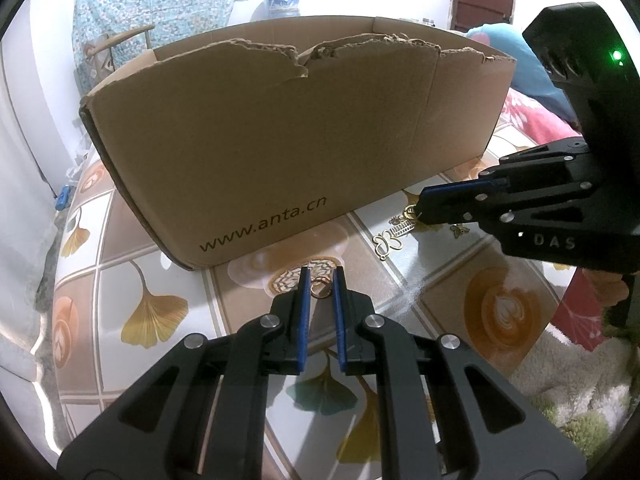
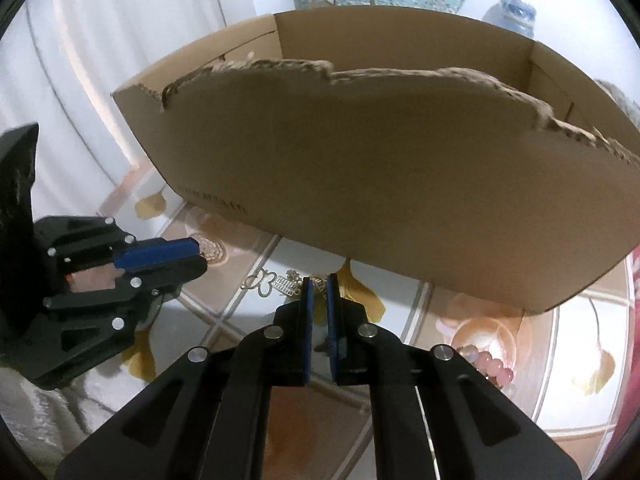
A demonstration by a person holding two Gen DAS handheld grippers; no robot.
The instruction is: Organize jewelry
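My left gripper (image 1: 321,278) hovers low over the table with a small gold ring (image 1: 320,289) pinched between its blue pads. To its right, my right gripper (image 1: 419,210) is shut on a small gold charm (image 1: 410,213) at the edge of a jewelry pile. A gold butterfly pendant (image 1: 386,242) and a ladder-shaped charm (image 1: 402,226) lie loose there. In the right wrist view my right gripper (image 2: 319,282) has its pads nearly together over the pile, beside the butterfly pendant (image 2: 264,282). My left gripper (image 2: 202,258) enters from the left.
A torn-edged cardboard box (image 1: 280,140) (image 2: 380,180) stands just behind both grippers on the patterned tabletop (image 1: 508,312). A pink bead bracelet (image 2: 490,362) lies right of my right gripper. A red cloth (image 1: 536,120) and fluffy fabric (image 1: 580,408) lie at the right edge.
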